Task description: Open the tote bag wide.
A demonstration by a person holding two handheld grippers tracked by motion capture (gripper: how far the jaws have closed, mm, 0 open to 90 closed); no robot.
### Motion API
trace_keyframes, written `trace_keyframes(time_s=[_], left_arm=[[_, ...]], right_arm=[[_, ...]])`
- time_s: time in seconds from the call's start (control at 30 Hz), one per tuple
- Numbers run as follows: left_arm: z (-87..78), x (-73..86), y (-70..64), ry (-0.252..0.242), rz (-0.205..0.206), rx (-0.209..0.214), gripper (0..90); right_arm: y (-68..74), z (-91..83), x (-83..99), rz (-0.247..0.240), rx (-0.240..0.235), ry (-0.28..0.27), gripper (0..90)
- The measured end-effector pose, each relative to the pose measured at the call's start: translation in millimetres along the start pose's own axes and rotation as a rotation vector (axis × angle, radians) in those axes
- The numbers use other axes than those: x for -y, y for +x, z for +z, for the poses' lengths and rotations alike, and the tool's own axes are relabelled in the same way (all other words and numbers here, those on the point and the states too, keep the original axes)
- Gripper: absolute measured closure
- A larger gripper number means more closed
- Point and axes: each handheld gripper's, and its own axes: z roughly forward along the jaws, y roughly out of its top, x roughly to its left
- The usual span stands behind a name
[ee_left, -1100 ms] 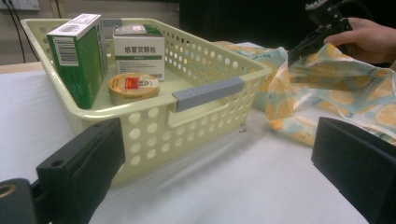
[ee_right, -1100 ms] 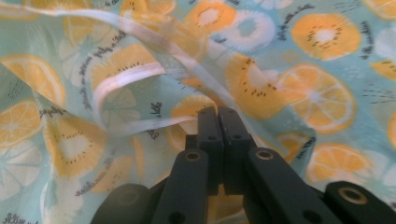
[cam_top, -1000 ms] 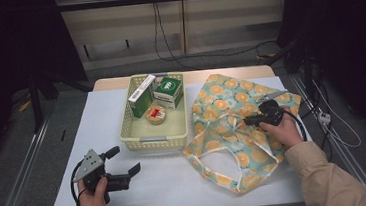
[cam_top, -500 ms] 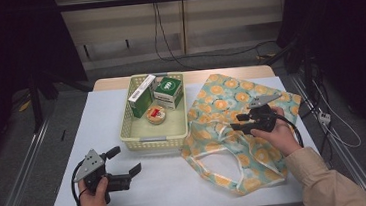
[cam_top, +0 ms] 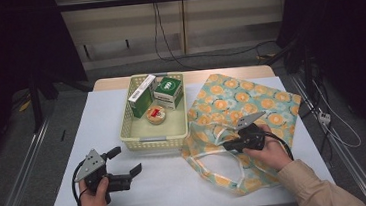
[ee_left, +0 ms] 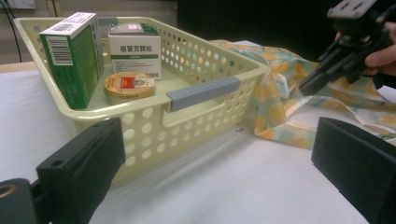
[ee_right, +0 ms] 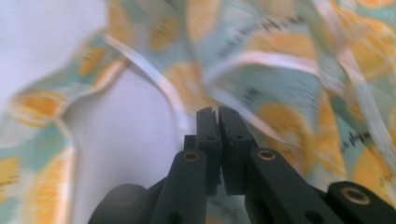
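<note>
- The right gripper view was smeared by motion — the printed bag [ee_right: 299, 79] showed as soft orange and teal patches, and its dark lettering could not be read.
- Whether the right gripper [ee_right: 217, 113] had any cloth between its closed jaws could not be told; their tips lay against the blurred white trim.
- In the left gripper view the basket [ee_left: 205, 88] wall hid the lower part of the round tin [ee_left: 129, 87].
- The small print on the white box [ee_left: 134, 50] was too fine to make out.
- From the high view the person's forearms were cut off by the bottom edge — the left hand [cam_top: 95, 203] at the wrist.
</note>
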Motion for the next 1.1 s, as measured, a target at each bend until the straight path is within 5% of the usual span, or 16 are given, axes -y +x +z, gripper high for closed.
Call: trace_keyframes(time_s=[0.1,0.17,0.4,0.57,0.8,0.9,1.03,1.1], left_arm=[[0.0,0.2,0.3,0.000,-0.001,0.000,2.5],[0.4,0.7,0.7,0.000,-0.003,0.000,2.5],[1.1,1.2,1.2,0.004,-0.001,0.002,2.5],[1.1,2.0,2.1,0.005,-0.009,0.000,2.5],[1.8,2.3,2.3,0.009,-0.004,0.001,2.6],[1.8,2.3,2.3,0.009,-0.003,0.001,2.6],[1.8,2.2,2.2,0.009,-0.003,0.001,2.5],[2.1,2.3,2.1,0.010,-0.002,0.000,2.6]], right_arm=[[-6.1,4.6,5.9,0.018,0.033,0.008,85.6],[-16.8,3.1,7.6,0.032,0.109,-0.025,77.3],[-46.5,-6.5,3.4,0.056,0.200,-0.067,68.1],[-56.6,-2.6,9.0,0.097,0.186,-0.088,58.2],[-56.9,7.4,10.6,0.069,0.213,-0.043,48.6],[-57.4,9.0,10.6,0.066,0.220,-0.052,50.2],[-62.9,8.6,10.6,0.086,0.242,-0.067,74.6],[-63.9,8.0,10.7,0.094,0.241,-0.066,78.4]])
